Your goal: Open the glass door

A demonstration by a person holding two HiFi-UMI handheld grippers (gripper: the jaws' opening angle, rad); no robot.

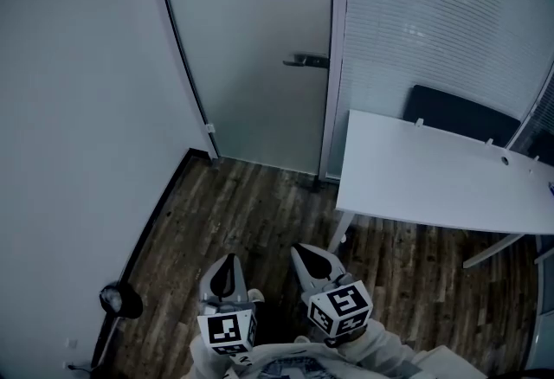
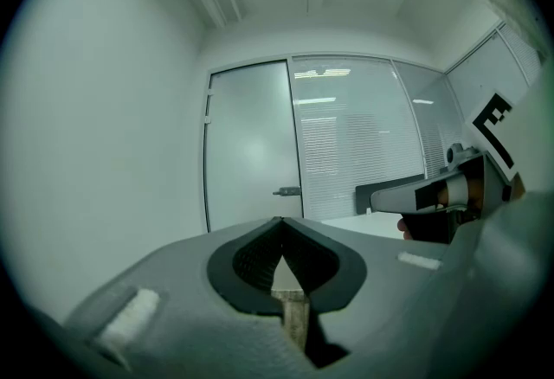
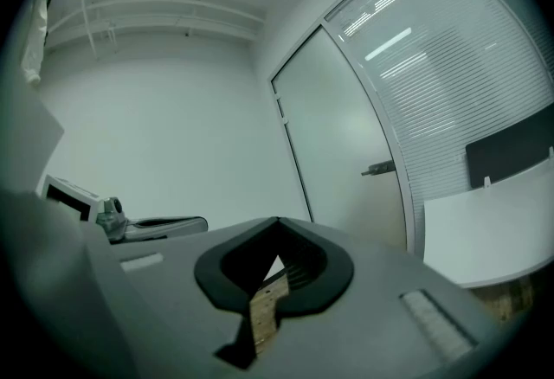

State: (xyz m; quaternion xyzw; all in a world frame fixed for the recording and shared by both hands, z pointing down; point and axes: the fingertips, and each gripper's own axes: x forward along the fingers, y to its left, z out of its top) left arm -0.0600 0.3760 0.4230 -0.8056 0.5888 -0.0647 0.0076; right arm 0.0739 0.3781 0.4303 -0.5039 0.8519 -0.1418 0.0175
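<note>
the frosted glass door (image 1: 260, 40) stands shut at the far side of the room, its handle (image 1: 305, 61) at the right edge. a white table (image 1: 433, 187) sits to its right. well short of the door, the left gripper (image 1: 228, 260) and right gripper (image 1: 300, 249) point toward it, both with jaws together and nothing between them.

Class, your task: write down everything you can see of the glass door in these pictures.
The glass door is a tall frosted pane, pale grey, with nothing visible through it. In the head view a dark lever handle sits level by its right edge, and small hinge fittings show on its left edge. It stands upright and looks closed, between the white wall and a partition with blinds, its foot at the wooden floor. Nothing touches it.
</note>
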